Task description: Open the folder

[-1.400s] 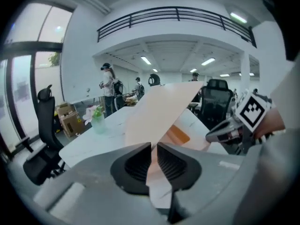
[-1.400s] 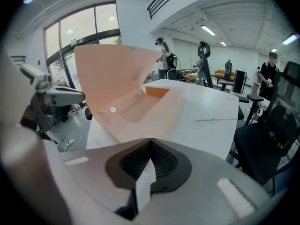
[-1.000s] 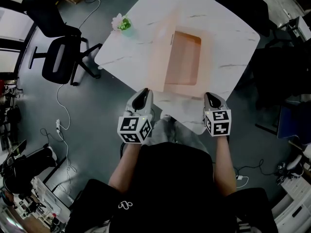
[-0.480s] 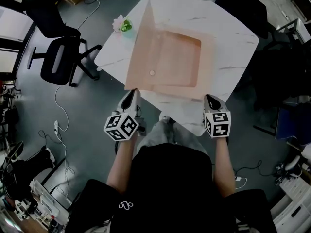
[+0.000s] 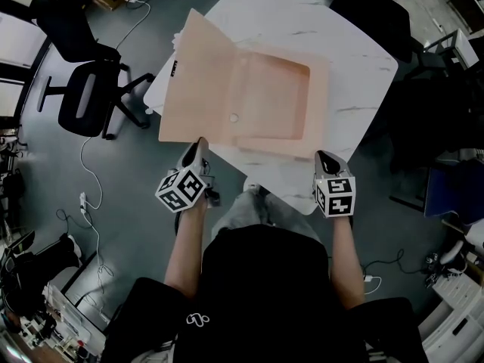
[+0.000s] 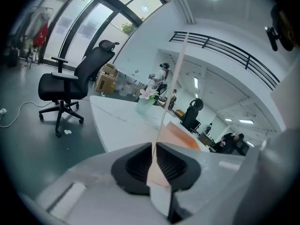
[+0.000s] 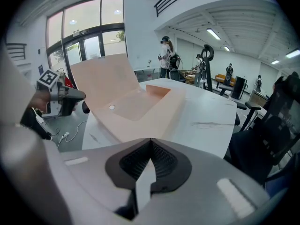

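Observation:
A peach folder (image 5: 276,100) lies open on the white marble table (image 5: 355,66). Its cover (image 5: 200,89) leans out to the left, past the table's left edge. My left gripper (image 5: 200,145) is shut on the cover's near corner; its jaws have just been closing with the cover between them. In the left gripper view the cover (image 6: 171,88) runs edge-on up from the left gripper's (image 6: 153,149) pads. My right gripper (image 5: 325,157) is shut at the folder's near right corner. In the right gripper view the folder (image 7: 140,104) reaches down to my right gripper (image 7: 150,142).
A black office chair (image 5: 87,93) stands on the floor left of the table, also seen as the chair (image 6: 70,86). A small flower vase (image 6: 145,100) sits near the table's left edge. Cables trail across the floor. People stand far off.
The cover has swung from upright over to the left and now leans past the table edge. My left gripper moved left and down with it and rolled. The right gripper stayed put.

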The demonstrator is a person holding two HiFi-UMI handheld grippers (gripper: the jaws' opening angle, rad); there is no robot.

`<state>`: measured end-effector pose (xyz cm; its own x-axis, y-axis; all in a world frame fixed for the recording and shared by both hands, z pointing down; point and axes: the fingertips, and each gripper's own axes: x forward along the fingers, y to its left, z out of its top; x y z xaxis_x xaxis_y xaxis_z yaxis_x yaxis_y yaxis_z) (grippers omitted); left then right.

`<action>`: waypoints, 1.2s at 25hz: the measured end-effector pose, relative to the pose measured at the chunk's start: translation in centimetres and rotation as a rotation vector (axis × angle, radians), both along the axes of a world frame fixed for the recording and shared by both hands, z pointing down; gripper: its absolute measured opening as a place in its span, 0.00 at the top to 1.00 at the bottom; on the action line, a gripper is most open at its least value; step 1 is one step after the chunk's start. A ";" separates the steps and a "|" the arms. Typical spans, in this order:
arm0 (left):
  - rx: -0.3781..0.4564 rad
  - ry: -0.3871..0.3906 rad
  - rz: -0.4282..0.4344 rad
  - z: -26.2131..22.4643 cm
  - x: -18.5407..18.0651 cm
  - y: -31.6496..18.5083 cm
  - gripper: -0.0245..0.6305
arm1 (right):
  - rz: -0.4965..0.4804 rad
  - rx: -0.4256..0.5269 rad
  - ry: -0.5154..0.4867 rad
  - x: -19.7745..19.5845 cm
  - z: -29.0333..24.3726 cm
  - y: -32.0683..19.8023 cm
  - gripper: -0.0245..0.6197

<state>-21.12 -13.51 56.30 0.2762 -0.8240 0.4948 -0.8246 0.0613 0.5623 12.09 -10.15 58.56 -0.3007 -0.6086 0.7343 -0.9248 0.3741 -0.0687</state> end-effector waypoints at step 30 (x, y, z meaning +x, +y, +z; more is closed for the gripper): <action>-0.089 0.100 -0.042 4.8 -3.4 -0.9 0.91 | 0.012 -0.006 0.014 0.1 0.2 0.1 0.96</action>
